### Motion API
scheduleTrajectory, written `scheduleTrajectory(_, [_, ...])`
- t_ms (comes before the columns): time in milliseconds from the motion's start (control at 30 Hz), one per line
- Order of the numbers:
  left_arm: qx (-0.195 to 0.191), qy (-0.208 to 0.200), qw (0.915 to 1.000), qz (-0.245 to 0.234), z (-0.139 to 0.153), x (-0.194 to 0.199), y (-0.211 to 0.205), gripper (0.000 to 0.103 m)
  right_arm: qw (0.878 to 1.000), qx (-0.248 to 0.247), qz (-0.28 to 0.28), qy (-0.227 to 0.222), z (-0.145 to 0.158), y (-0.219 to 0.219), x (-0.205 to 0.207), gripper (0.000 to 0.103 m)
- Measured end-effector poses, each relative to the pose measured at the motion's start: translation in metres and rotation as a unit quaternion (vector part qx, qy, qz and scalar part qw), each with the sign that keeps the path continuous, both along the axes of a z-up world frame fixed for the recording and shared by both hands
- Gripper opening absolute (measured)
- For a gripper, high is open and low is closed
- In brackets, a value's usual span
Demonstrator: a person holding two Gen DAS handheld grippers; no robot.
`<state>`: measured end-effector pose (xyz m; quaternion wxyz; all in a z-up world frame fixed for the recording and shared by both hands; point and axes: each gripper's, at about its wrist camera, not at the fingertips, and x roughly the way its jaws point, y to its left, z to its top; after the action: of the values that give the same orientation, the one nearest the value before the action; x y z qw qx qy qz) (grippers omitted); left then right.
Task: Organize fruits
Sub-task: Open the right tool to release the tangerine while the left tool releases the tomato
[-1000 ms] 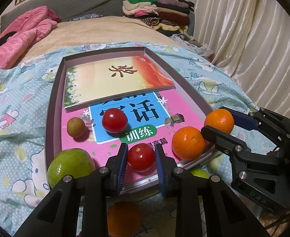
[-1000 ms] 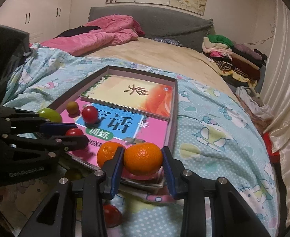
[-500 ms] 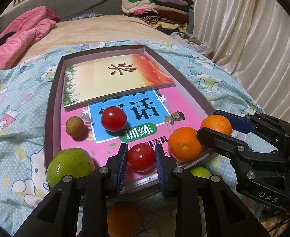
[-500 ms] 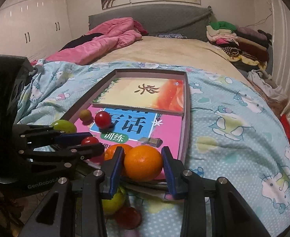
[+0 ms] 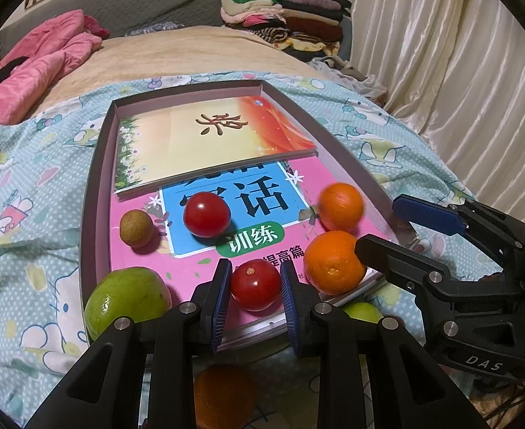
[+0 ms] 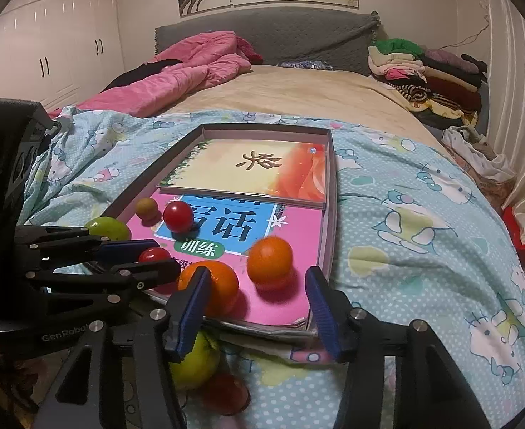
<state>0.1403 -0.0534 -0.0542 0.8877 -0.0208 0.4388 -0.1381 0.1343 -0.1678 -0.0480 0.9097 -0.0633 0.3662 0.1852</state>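
My left gripper [image 5: 255,268] is shut on a small red tomato [image 5: 255,284] at the near edge of the pink book in the grey tray [image 5: 94,178]. The jaws of my right gripper [image 6: 257,279] are opening. An orange [image 6: 269,259] lies free on the book just ahead of them, touching neither pad. A second orange [image 6: 219,286] sits beside the left fingertip. Also on the book are a larger tomato [image 5: 207,214] and a small brown fruit [image 5: 136,228]. A green fruit [image 5: 126,300] rests at the tray's near left corner.
Below the tray's near edge lie a green fruit [image 6: 194,361], a red fruit [image 6: 225,393] and an orange [image 5: 223,393]. A yellow-orange book [image 5: 209,143] fills the tray's far half. A pink quilt [image 6: 176,78] and folded clothes [image 6: 423,68] lie at the bed's far end.
The right gripper's jaws have spread and let go of the orange, which now sits farther in on the pink book. The left gripper still holds its tomato in the same place.
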Motion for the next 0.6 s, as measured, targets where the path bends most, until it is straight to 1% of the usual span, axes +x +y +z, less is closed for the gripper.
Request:
scheduleTrajectory(233, [0.001,0.003,1.0000,0.002,0.0004,0.0009,0.0000,0.029,1.000,-0.004,-0.005,-0.003,-0.0003,-0.0001,0.0009,0.060])
scheduleTrajectory(367, [0.005,0.003,1.0000,0.005,0.0009,0.0015,-0.0002,0.031,1.000,-0.015,-0.009,-0.009,-0.0001,0.0017,-0.0003,0.065])
scheduleTrajectory(400, [0.004,0.003,1.0000,0.006,0.0013,0.0016,0.0000,0.033,1.000,-0.015,-0.010,-0.009,0.0000,0.0016,-0.0002,0.065])
scheduleTrajectory(467, [0.004,0.004,1.0000,0.008,0.0023,0.0012,0.0002,0.041,1.000,-0.015,-0.010,-0.009,-0.0003,0.0012,-0.0004,0.065])
scheduleTrajectory(500, [0.004,0.003,0.9999,0.011,0.0032,0.0011,0.0012,0.050,1.000,-0.016,-0.010,-0.010,-0.0003,0.0016,-0.0007,0.065])
scheduleTrajectory(533, [0.002,0.002,0.9999,0.014,0.0037,0.0011,0.0024,0.053,1.000,-0.016,-0.010,-0.010,-0.0006,0.0013,-0.0006,0.065])
scheduleTrajectory(600, [-0.009,0.003,0.9998,0.019,0.0053,0.0016,0.0071,0.053,1.000,-0.016,-0.010,-0.011,-0.0004,0.0019,-0.0006,0.065])
